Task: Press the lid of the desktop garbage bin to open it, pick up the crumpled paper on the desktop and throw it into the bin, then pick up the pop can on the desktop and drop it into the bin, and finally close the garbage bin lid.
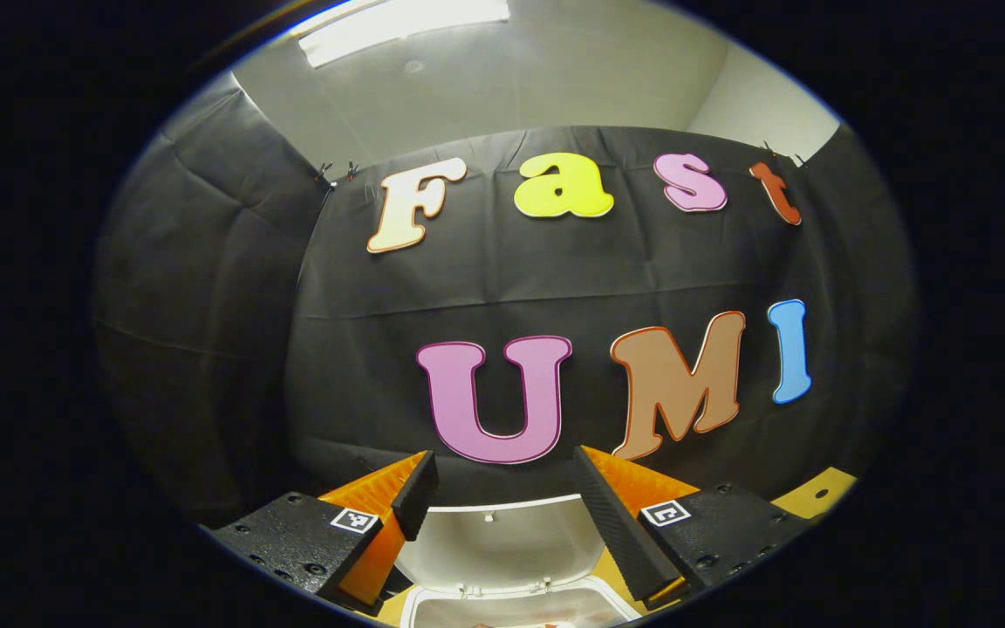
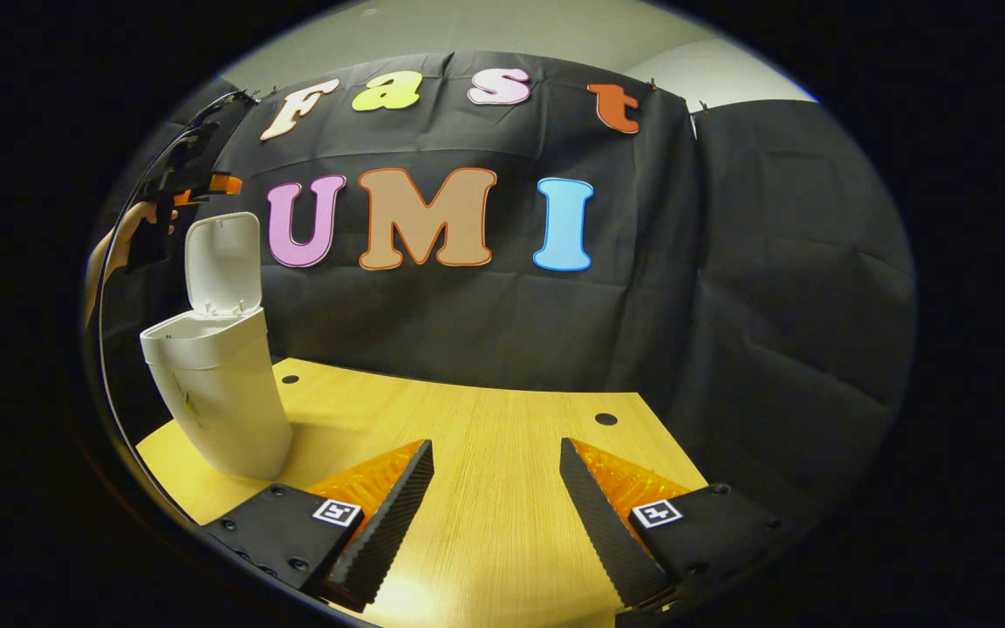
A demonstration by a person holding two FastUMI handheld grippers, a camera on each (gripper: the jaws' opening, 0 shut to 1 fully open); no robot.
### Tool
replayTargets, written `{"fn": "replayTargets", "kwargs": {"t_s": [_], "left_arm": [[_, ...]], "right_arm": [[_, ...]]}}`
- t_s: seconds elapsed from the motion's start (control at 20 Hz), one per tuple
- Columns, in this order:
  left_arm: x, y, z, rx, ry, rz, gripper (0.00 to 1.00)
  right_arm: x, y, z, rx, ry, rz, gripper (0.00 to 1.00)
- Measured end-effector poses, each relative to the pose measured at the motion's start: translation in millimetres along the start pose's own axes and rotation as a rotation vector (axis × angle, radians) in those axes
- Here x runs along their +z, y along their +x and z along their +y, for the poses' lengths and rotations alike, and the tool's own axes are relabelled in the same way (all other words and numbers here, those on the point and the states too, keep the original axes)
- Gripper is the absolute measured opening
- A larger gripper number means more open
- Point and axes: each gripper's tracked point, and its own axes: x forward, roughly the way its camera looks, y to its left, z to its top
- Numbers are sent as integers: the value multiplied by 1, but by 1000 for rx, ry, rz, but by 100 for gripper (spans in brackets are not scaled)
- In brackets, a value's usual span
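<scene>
White smooth plastic bin stands with its rounded lid upright; my left gripper hangs spread above it, my right gripper spread, empty over pale wood-grain table.

We see the bin cut off at the bottom edge of the left gripper view, its inside out of sight; the hand at the right gripper view's left rim is partly cropped.

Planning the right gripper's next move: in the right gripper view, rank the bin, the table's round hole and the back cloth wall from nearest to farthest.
1. Round hole, just ahead on the table, slightly right.
2. Bin, lid up, far left.
3. Cloth wall, behind the table.
Hole and bin are close; ranking between them is tentative.
</scene>
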Motion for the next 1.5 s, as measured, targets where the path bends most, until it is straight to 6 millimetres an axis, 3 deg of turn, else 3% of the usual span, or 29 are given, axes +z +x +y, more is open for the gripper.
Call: {"fn": "replayTargets", "kwargs": {"t_s": [0.2,0.3,0.35,0.55,1.1,1.5], "left_arm": [[-20,28,11,24,-27,83,93],[-31,36,11,28,-47,129,99],[-41,37,10,27,-56,162,93],[-45,34,5,19,-27,197,96],[-48,-27,-2,11,-59,189,99],[-70,-71,-9,16,-81,224,99]], "right_arm": [[-5,-3,-6,-16,3,12,96],[-8,-4,-9,-19,1,16,97],[-7,-5,-12,-19,-1,17,97],[-5,-1,-13,-14,-3,21,97],[6,11,-6,42,-10,6,97],[6,14,0,81,-21,9,100]]}}
